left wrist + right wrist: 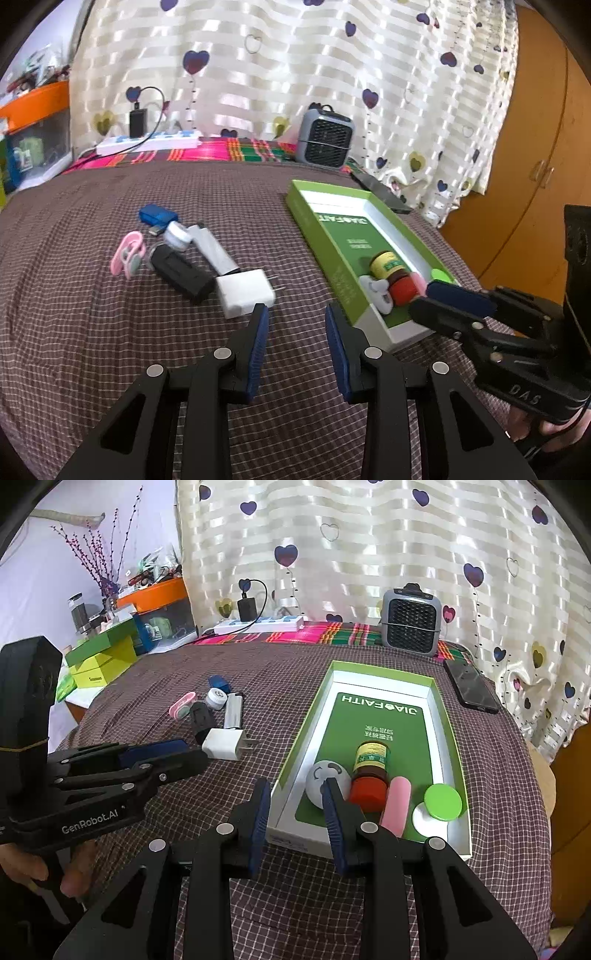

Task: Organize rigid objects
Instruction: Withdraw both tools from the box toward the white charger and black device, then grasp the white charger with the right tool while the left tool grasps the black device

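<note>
Clutter first, taking the green box (314, 716) as my landmark: well to its left lie the pink clip (127, 254), the blue USB stick (157, 216), the small white round case (177, 236), the black adapter (181, 273) and the silver rectangular piece (214, 251), all bunched and touching. Nearest the box on that side is the white wall charger (245, 293), prongs pointing toward the box. My left tool (295, 325) hovers just short of the charger, fingers apart and empty, its left pad at the charger's near corner.

Inside the box, at its near end, sit the white round case (327, 775), the brown bottle with a red cap (369, 775), the pink tube (397, 797) and the green-lidded jar (441, 801). My right tool (295, 805) straddles the box's near left wall, fingers apart, holding nothing.

I judge the charger is next. I should square my left tool to its flat sides, avoid the prongs, and close gently so it doesn't skid on the checked cloth (110, 332).
</note>
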Tool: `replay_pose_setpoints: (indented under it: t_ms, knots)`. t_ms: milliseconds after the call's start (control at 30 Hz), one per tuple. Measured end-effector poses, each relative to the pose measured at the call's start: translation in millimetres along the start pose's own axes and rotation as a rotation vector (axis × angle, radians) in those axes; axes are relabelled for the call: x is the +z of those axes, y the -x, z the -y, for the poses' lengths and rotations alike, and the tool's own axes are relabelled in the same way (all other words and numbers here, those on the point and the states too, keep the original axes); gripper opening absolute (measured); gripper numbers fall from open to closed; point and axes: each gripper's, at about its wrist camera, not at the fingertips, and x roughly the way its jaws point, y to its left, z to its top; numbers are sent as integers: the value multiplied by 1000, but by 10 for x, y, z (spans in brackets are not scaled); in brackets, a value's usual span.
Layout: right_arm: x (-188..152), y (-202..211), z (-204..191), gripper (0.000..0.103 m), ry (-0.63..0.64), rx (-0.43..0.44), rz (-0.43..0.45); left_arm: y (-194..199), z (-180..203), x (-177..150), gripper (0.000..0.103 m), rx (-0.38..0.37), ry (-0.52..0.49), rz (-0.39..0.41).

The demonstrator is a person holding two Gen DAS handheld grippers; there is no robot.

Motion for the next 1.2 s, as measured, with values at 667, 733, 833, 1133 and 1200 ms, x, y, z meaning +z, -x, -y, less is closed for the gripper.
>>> replay_pose_setpoints:
  t_ms: [667, 733, 833, 1133, 1200]
  knots:
    - [155, -370, -347, 33, 113, 89, -49, -76, -586, 13, 31, 80, 87, -15]
    - [192, -462, -394, 40, 123, 102, -62, -88, -623, 1, 31, 79, 93, -19]
    - [250, -599, -433, 40, 122, 124, -85, -105, -683, -19, 31, 75, 105, -24]
    - [369, -958, -544, 40, 197, 143, -180, -76, -837, -52, 31, 61, 140, -18]
    - [396, -1011, -551, 40, 214, 136, -195, -63, -853, -48, 31, 58, 141, -14]
